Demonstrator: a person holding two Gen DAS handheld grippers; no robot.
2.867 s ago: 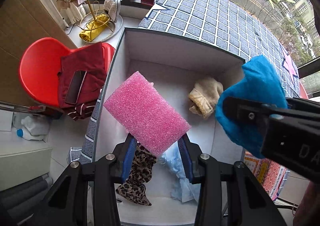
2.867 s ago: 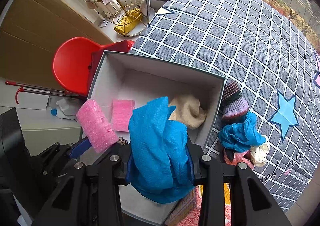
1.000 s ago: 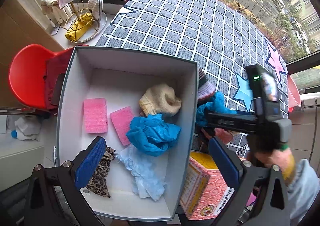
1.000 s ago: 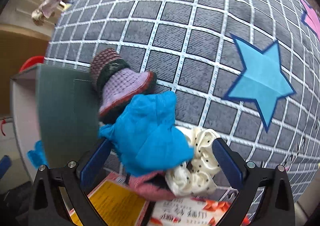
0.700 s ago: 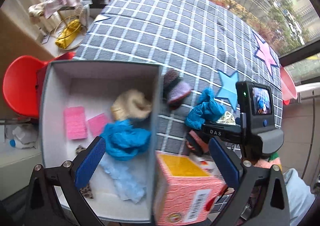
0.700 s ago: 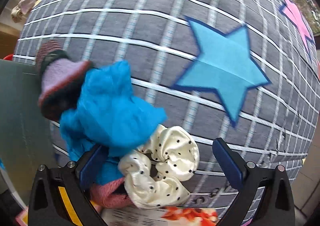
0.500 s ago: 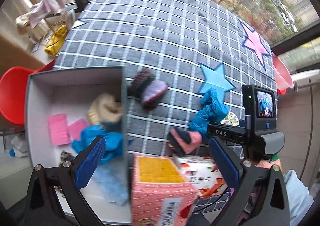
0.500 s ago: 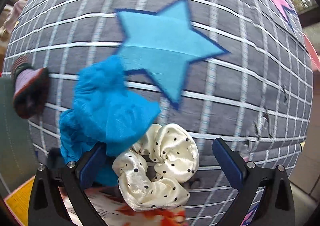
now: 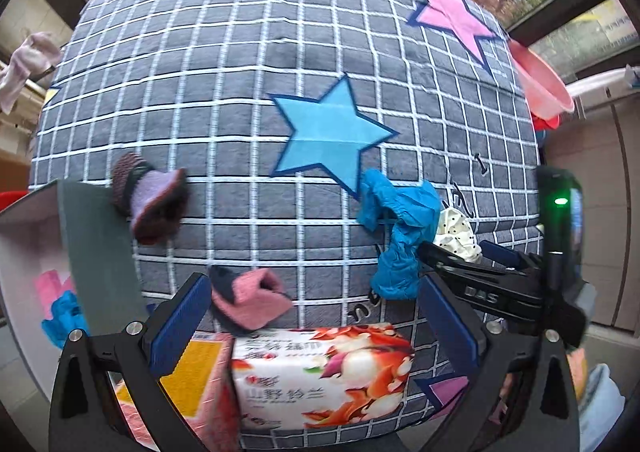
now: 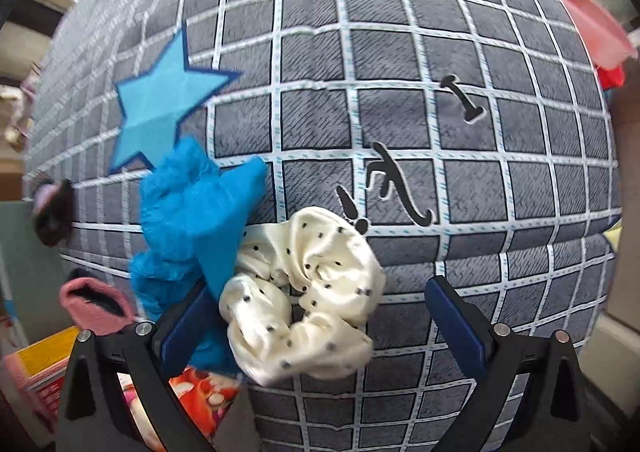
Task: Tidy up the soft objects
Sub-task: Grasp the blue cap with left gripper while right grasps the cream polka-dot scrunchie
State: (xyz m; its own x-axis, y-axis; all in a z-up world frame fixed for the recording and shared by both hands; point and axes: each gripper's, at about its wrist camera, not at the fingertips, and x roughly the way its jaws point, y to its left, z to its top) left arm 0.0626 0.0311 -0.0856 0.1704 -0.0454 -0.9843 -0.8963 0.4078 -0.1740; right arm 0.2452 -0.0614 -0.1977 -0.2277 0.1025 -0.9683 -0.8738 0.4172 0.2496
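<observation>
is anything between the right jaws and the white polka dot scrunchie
Nothing visible blocks it. The right gripper is open with the scrunchie between its jaws. The blue cloth overlaps only the scrunchie's left edge, by the left jaw.

Two knitted socks [image 9: 150, 198] [image 9: 250, 302], one blue cloth [image 9: 400, 228], one dotted scrunchie [image 10: 306, 296], two printed cartons [image 9: 320, 376] [image 9: 188, 380], one box [image 9: 96, 252].

Two fisheye views down my grippers onto the checked blanket [image 9: 224, 64]

My left camera looks from higher and farther back, the grey box [image 9: 96, 252] at 9 o'clock, my right gripper [image 9: 460, 256] at 4 o'clock. My right camera sits close, the spotted scrunchie [image 10: 304, 292] just below centre. Both share the blue star [image 9: 324, 136], blue cloth [image 10: 192, 212], scrunchie and pink sock [image 10: 96, 304].
</observation>
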